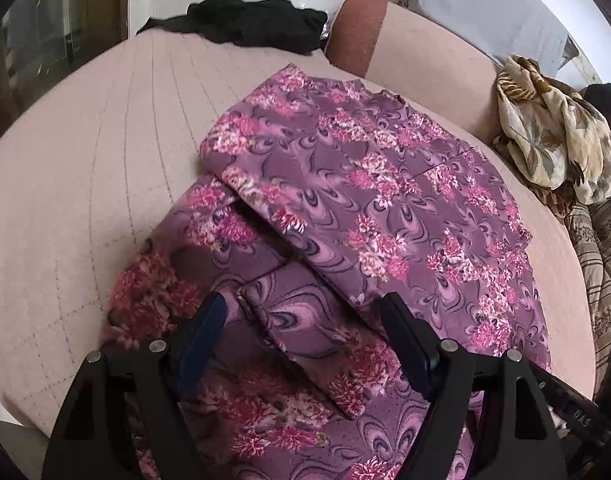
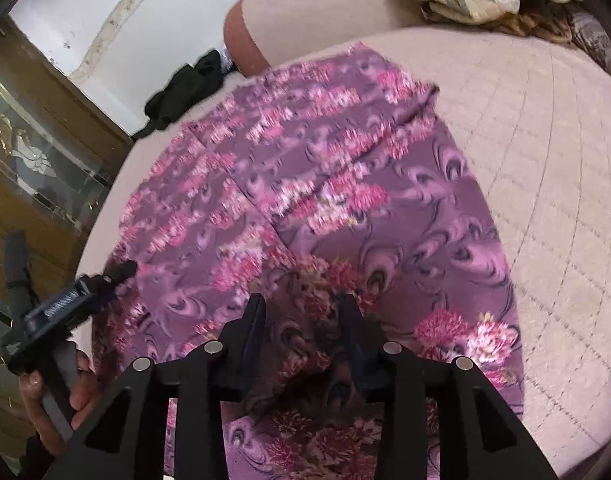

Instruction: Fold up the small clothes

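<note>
Fabric bunches between the fingers of my right gripper [image 2: 301, 312] at the bottom centre of its view; the jaws stand narrowly apart with a fold of the purple floral garment [image 2: 325, 200] gathered between them, and I judge they are pinching it, though the contact itself is hidden by the cloth. My left gripper [image 1: 305, 312] sits low in its own view with jaws spread wide, hovering over a doubled edge of the same garment and gripping nothing. In the right view my left hand [image 2: 57, 392] shows at lower left on the handle.

The garment lies partly folded on the pale pink quilted cushion [image 1: 85, 160], filling the middle of both frames, one flap already lapped over another. A black garment [image 1: 245, 24] lies at the upper centre of the left view, a beige leaf-print cloth [image 1: 557, 132] at the upper right.

To fold well, I judge I should close the left jaws on the near edge level with the right one's hold, so both corners lift together. Then I carry them evenly toward the far hem, keep the cloth taut, and lay it down flat before letting go. A lopsided lift would skew the crease.
</note>
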